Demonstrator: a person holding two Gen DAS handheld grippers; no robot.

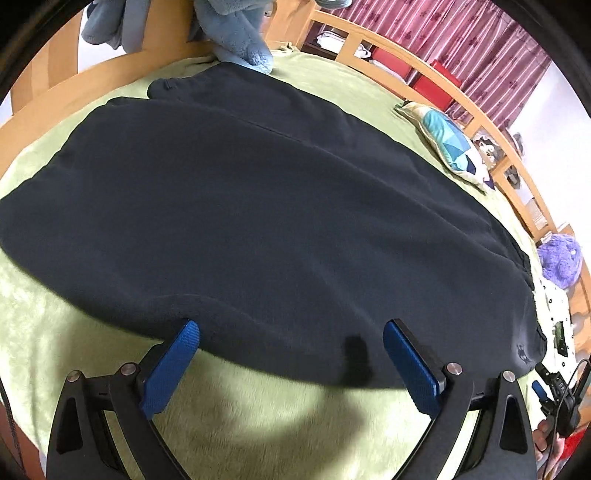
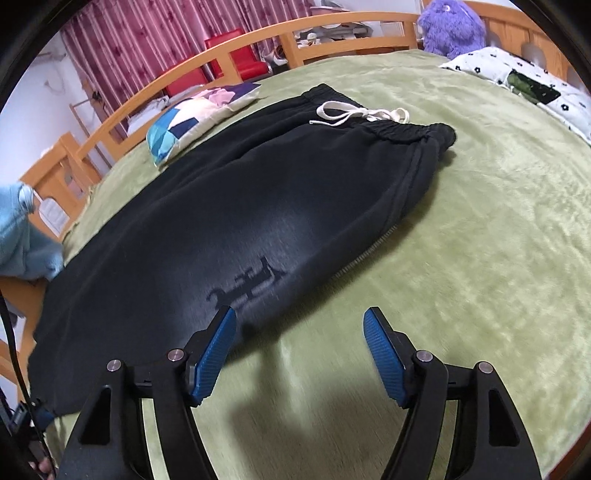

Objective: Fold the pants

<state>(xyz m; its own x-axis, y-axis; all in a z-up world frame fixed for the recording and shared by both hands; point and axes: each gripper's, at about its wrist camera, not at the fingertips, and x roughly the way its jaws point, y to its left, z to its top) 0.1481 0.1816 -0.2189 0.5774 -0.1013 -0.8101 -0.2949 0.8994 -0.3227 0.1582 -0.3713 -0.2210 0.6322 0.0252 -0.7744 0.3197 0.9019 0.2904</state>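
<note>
Black sweatpants (image 1: pixel 258 206) lie flat on a green blanket (image 1: pixel 258 413), one leg folded over the other. In the right wrist view the pants (image 2: pixel 207 229) show an elastic waistband with a white drawstring (image 2: pixel 354 112) at the far end. My left gripper (image 1: pixel 291 328) is open and empty, its blue pads (image 1: pixel 173 369) just above the pants' near edge. My right gripper (image 2: pixel 300 314) is open and empty, its left pad (image 2: pixel 216 354) over the pants' near edge and its right pad over bare blanket.
A patchwork cushion (image 2: pixel 199 114) lies beyond the pants. A purple plush toy (image 2: pixel 452 27) and a white flowered pillow (image 2: pixel 517 79) sit at the head. Light blue plush fabric (image 1: pixel 240 33) lies at the foot. A wooden bed rail (image 2: pixel 258 48) runs around.
</note>
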